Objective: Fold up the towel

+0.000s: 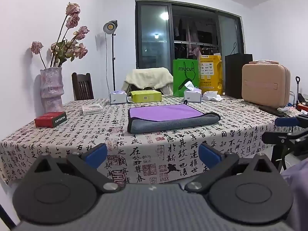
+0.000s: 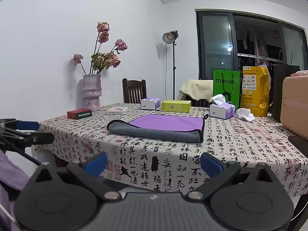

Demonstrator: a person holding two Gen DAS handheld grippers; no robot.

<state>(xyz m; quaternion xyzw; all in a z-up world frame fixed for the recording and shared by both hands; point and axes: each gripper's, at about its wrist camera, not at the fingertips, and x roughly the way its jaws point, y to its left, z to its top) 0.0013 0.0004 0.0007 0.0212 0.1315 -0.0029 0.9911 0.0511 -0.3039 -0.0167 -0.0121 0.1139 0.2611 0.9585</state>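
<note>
A towel (image 1: 165, 115), purple on top and grey underneath with a dark hem, lies flat in the middle of the table, its near edge folded up to show grey. It also shows in the right wrist view (image 2: 163, 127). My left gripper (image 1: 153, 154) is open and empty, held off the table's near edge, well short of the towel. My right gripper (image 2: 154, 162) is open and empty, also near the front edge. The right gripper shows at the right in the left wrist view (image 1: 284, 130); the left gripper shows at the left in the right wrist view (image 2: 23, 132).
The table has a calligraphy-print cloth (image 1: 173, 150). On it stand a pink vase (image 1: 52, 90), a red box (image 1: 50, 119), a white box (image 1: 92, 108), tissue boxes (image 1: 192, 95), a yellow-green box (image 1: 145, 95), bags (image 1: 185, 77) and a tan case (image 1: 265, 85). Chairs stand behind.
</note>
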